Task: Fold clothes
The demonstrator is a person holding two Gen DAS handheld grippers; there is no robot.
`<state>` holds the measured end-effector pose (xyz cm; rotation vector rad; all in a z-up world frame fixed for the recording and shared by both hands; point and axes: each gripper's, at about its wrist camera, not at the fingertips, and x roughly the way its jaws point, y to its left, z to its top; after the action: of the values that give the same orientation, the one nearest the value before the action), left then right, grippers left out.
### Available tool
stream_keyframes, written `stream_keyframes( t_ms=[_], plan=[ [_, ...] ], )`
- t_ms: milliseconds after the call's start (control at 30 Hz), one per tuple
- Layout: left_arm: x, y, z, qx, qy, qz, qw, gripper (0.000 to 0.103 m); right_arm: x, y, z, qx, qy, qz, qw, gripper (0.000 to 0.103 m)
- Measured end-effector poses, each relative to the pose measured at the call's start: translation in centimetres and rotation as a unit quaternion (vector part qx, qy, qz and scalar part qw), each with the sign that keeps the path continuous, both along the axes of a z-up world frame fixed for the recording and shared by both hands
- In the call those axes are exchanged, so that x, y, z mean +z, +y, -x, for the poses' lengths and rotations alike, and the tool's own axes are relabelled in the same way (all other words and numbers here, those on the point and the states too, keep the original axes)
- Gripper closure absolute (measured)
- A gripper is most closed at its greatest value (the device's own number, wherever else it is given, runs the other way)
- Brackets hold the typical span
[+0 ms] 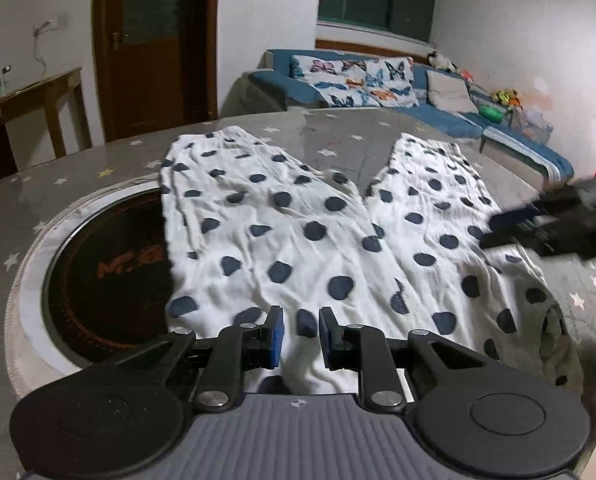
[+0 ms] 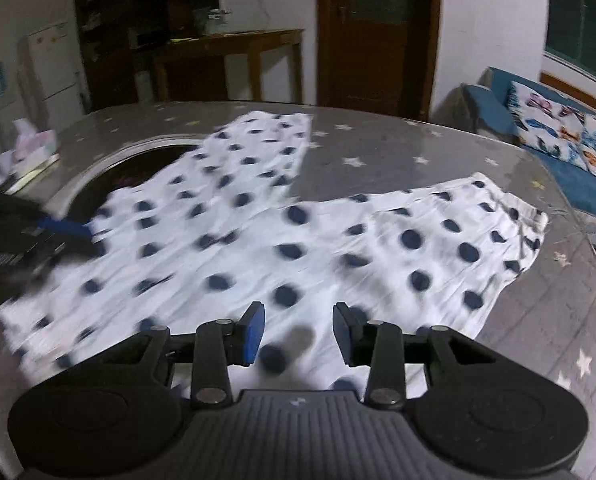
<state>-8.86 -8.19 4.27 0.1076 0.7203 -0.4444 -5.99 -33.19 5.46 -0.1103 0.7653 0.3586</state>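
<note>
White trousers with dark blue dots (image 1: 298,236) lie spread flat on the grey star-patterned table (image 1: 330,132), legs pointing away and apart. My left gripper (image 1: 300,338) is open, hovering just above the waist end, jaws a small gap apart with nothing between them. My right gripper (image 2: 298,334) is open and empty above the waist side of the trousers (image 2: 258,240); it also shows at the right edge of the left wrist view (image 1: 546,224), over the right leg. The left gripper shows blurred at the left edge of the right wrist view (image 2: 38,236).
A round dark hotplate recess (image 1: 106,272) is set in the table, partly under the left trouser leg. A tissue pack (image 2: 34,148) lies at the table's far left. A blue sofa (image 1: 438,92), a wooden door (image 1: 154,44) and a side table (image 1: 38,96) stand beyond.
</note>
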Motion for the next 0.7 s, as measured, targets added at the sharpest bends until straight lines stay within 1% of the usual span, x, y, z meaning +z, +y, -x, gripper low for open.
stream_keyframes(
  t_ms=[133,267,367,500,533,567,633,700],
  plan=[
    [0.5,-1.2,0.6,-0.02,-0.003,0.008,0.9998,0.081,-1.1,-1.8,-2.5,-0.035,0.009,-0.002,0.999,0.065],
    [1.2,-3.0,1.7,-0.058,-0.003,0.021,0.9981,0.081,-1.9,-3.8,-3.1,-0.06,0.021,0.004,0.998,0.066],
    [1.5,-5.3,2.8,-0.104,0.003,0.035,0.9939,0.081,-1.6,-4.8,-3.3,-0.072,0.021,0.007,0.997,0.066],
    [1.3,-8.7,4.3,-0.166,0.016,0.048,0.9848,0.08,-1.1,-5.7,-4.9,-0.081,0.012,0.005,0.997,0.065],
    [1.3,-9.5,4.7,-0.18,0.019,0.05,0.9823,0.079,-1.0,-5.8,-5.6,-0.083,0.01,0.002,0.997,0.065],
    [1.2,-10.3,5.0,-0.192,0.022,0.052,0.9797,0.073,-1.1,-6.0,-6.1,-0.085,0.01,0.004,0.996,0.065],
    [1.0,-11.5,5.9,-0.21,0.023,0.048,0.9763,0.067,-1.7,-6.2,-7.5,-0.094,0.016,0.015,0.995,0.065],
    [0.9,-12.3,6.6,-0.224,0.019,0.04,0.9735,0.063,-2.2,-6.6,-8.2,-0.1,0.019,0.018,0.995,0.065]
  ],
)
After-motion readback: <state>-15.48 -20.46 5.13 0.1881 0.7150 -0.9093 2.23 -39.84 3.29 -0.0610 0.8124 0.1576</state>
